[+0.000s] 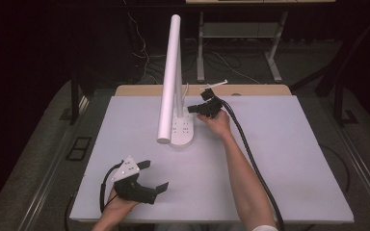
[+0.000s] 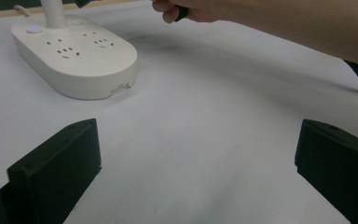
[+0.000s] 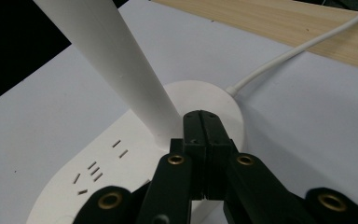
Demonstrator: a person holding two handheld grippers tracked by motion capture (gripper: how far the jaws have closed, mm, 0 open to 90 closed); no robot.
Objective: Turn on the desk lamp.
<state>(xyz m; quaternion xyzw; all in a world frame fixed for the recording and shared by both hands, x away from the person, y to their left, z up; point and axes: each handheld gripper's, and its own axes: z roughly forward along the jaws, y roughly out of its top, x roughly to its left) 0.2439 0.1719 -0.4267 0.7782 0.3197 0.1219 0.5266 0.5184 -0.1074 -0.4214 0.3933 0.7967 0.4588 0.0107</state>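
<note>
A white lamp [image 1: 173, 72] is mounted on a white oval base [image 1: 183, 132] that doubles as a power strip. The base is laid flat on the white table [image 1: 279, 159], toward its far edge and near the middle. Several socket openings [image 2: 65, 50] are set into the top face of the base, and a small round button [image 2: 34, 31] is located near one end. A cylindrical white tube is carried on a thinner white stem rising from the base, and is tilted. A white cord [image 3: 303, 46] is led from the rear of the base across the table to the wooden strip [image 3: 279, 23] at the far edge.
</note>
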